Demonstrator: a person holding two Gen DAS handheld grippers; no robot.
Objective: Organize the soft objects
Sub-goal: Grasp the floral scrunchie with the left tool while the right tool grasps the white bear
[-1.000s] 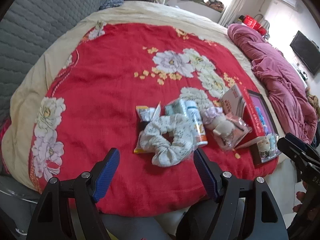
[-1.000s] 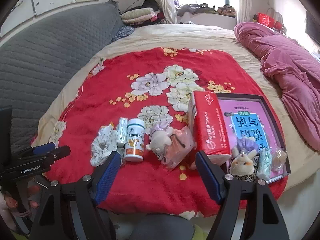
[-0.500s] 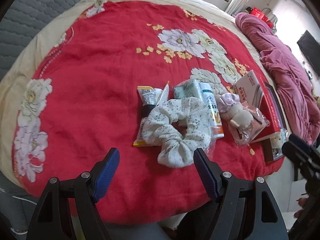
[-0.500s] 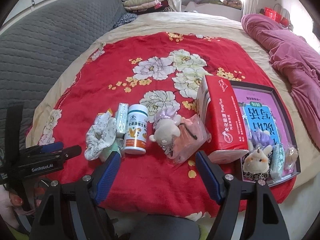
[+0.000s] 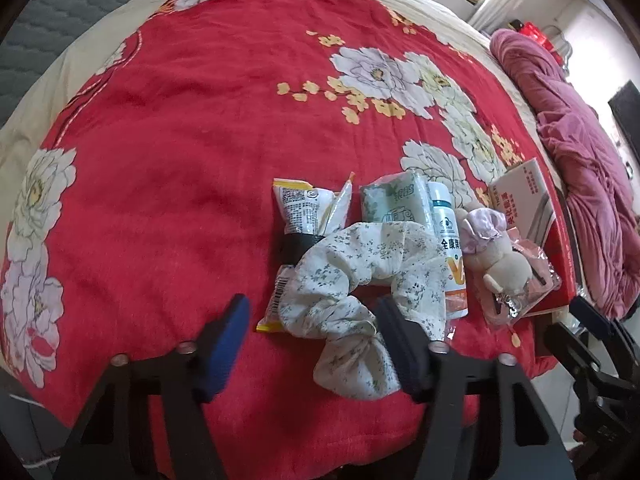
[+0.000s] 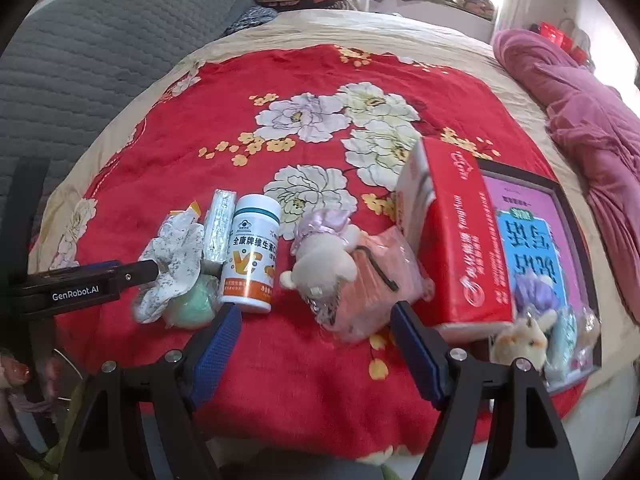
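On the red floral bedspread (image 5: 180, 168), the white flower-print fabric scrunchie (image 5: 360, 300) now lies between the wide-spread left gripper (image 5: 312, 336), closer than before; the right gripper (image 6: 316, 336), at three o'clock, hovers wide.

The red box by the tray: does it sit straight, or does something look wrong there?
The red box looks askew. It leans tilted, one long edge propped on the rim of the tray and the other down on the blanket, instead of lying flat. The pink packet with the plush toy is pressed against its lower side.
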